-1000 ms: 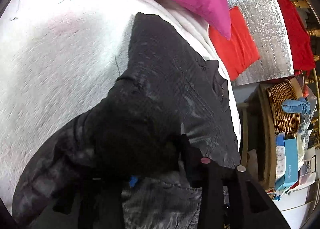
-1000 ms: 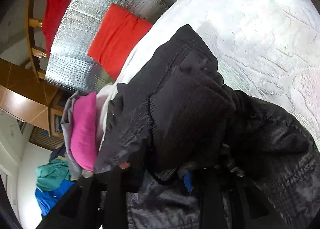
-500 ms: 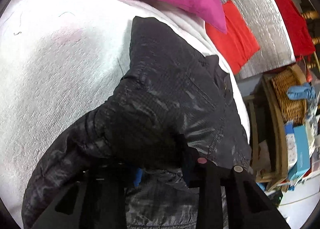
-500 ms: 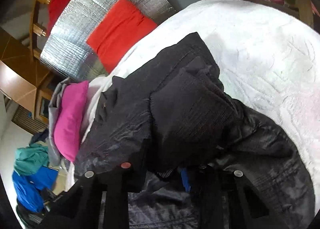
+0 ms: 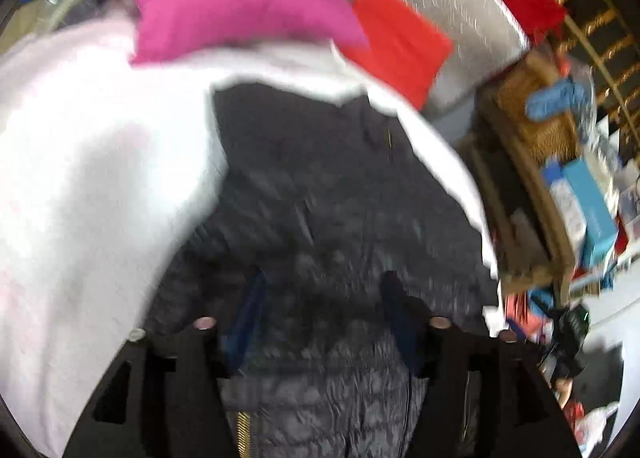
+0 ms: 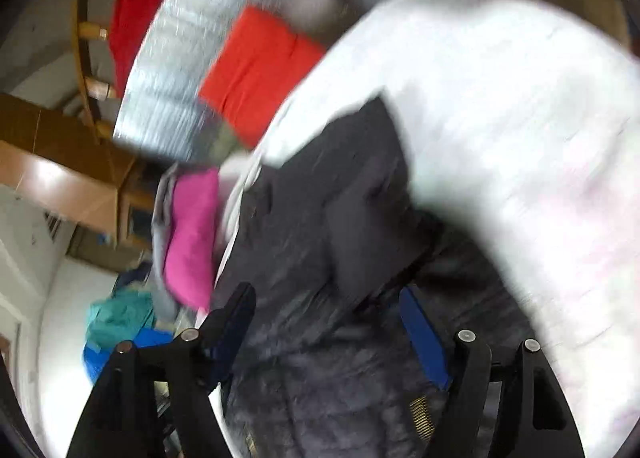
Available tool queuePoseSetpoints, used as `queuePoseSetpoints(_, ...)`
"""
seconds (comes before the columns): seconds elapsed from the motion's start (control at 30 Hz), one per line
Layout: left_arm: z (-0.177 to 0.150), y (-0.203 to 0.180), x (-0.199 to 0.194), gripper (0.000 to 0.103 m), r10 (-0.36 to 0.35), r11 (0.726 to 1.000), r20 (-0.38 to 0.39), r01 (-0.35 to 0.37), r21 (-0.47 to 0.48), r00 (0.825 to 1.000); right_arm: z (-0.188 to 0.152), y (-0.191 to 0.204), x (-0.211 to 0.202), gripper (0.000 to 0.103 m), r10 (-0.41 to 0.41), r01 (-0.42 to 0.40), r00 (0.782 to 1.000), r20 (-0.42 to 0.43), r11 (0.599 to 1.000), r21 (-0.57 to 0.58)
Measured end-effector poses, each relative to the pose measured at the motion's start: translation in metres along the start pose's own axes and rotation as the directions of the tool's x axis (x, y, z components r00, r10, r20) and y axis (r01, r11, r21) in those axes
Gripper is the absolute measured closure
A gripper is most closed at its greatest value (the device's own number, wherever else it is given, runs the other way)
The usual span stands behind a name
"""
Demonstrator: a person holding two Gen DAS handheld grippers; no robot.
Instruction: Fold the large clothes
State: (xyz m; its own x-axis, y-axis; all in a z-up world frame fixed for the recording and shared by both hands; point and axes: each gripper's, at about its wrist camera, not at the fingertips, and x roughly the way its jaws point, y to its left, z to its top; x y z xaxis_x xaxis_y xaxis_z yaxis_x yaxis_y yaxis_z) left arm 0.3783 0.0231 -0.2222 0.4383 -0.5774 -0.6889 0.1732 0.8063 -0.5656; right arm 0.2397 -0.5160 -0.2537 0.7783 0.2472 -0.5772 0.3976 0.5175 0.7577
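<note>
We see the black quilted jacket (image 5: pixel 320 185) lying on the white bedspread (image 5: pixel 88 161), below both tongs. Our left gripper (image 5: pixel 320 290) and right gripper (image 6: pixel 328 298) have just been opening; the jaws stand wide apart above the fabric, gripping nothing.

The black quilted jacket (image 5: pixel 332 225) lies bunched and partly folded on the white bedcover (image 5: pixel 88 177), its shiny puffed fabric rumpled, a dark sleeve or flap (image 6: pixel 368 209) folded over its middle and a gold zipper (image 5: pixel 242 432) showing at its near edge
</note>
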Motion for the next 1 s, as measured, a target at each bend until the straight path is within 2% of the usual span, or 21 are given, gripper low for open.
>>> queuePoseSetpoints(0.07, 0.012, 0.017, -0.011, 0.036, 0.041, 0.998, 0.082, -0.037, -0.048, 0.996, 0.007, -0.01, 0.01, 0.026, -0.045, 0.045, 0.999, 0.012, 0.999, 0.017)
queuePoseSetpoints(0.13, 0.02, 0.032, -0.012, 0.036, 0.093, 0.993, 0.121, -0.082, -0.087, 0.988, 0.014, -0.013, 0.026, 0.026, -0.085, 0.085, 0.996, 0.002, 0.996, 0.003)
queuePoseSetpoints(0.2, 0.029, 0.048, -0.003, 0.036, 0.146, 0.982, 0.115, -0.13, -0.136, 0.983, 0.021, -0.013, 0.042, 0.026, -0.119, 0.119, 0.993, 0.006, 0.993, -0.028)
queuePoseSetpoints(0.27, 0.036, 0.06, 0.014, 0.036, 0.161, 0.976, 0.073, -0.148, -0.163, 0.984, 0.027, -0.016, 0.054, 0.026, -0.147, 0.147, 0.989, 0.008, 0.987, -0.059)
queuePoseSetpoints(0.47, 0.043, 0.064, 0.054, 0.035, 0.114, 0.981, -0.011, -0.115, -0.156, 0.993, 0.038, -0.031, 0.094, 0.026, -0.102, 0.094, 0.992, -0.079, 0.991, -0.091)
queuePoseSetpoints(0.53, 0.043, 0.063, 0.063, 0.035, 0.068, 0.981, -0.029, -0.073, -0.177, 0.997, 0.037, -0.034, 0.107, 0.026, -0.07, 0.058, 0.99, -0.124, 0.993, -0.098)
queuePoseSetpoints(0.6, 0.039, 0.063, 0.07, 0.035, 0.024, 0.982, -0.064, -0.036, -0.183, 0.998, 0.035, -0.028, 0.111, 0.027, -0.064, 0.046, 0.99, -0.126, 0.989, -0.141)
queuePoseSetpoints(0.63, 0.039, 0.06, 0.075, 0.035, 0.018, 0.984, -0.067, -0.03, -0.176, 0.998, 0.033, -0.025, 0.114, 0.031, -0.062, 0.041, 0.989, -0.134, 0.987, -0.157)
queuePoseSetpoints(0.67, 0.039, 0.057, 0.077, 0.035, 0.017, 0.987, -0.062, -0.027, -0.161, 0.998, 0.032, -0.023, 0.117, 0.041, -0.059, 0.037, 0.989, -0.137, 0.986, -0.16)
queuePoseSetpoints(0.73, 0.04, 0.052, 0.079, 0.035, 0.004, 0.989, -0.055, -0.012, -0.148, 0.998, 0.029, -0.019, 0.118, 0.05, -0.047, 0.024, 0.99, -0.136, 0.985, -0.169)
queuePoseSetpoints(0.8, 0.04, 0.049, 0.077, 0.045, -0.005, 0.987, -0.029, 0.001, -0.162, 1.0, 0.028, -0.012, 0.113, 0.06, -0.04, 0.017, 0.992, -0.117, 0.982, -0.187)
queuePoseSetpoints(0.83, 0.041, 0.047, 0.075, 0.062, -0.006, 0.987, -0.014, 0.004, -0.162, 1.0, 0.027, -0.007, 0.108, 0.061, -0.039, 0.018, 0.994, -0.099, 0.98, -0.199)
queuePoseSetpoints(0.87, 0.042, 0.043, 0.071, 0.065, -0.001, 0.988, 0.004, 0.002, -0.153, 1.0, 0.027, -0.001, 0.104, 0.063, -0.035, 0.017, 0.996, -0.082, 0.977, -0.212)
queuePoseSetpoints(1.0, 0.049, 0.032, 0.066, 0.068, 0.01, 0.993, 0.065, -0.002, -0.121, 0.998, 0.025, 0.006, 0.091, 0.064, -0.028, 0.016, 0.998, -0.047, 0.97, -0.243)
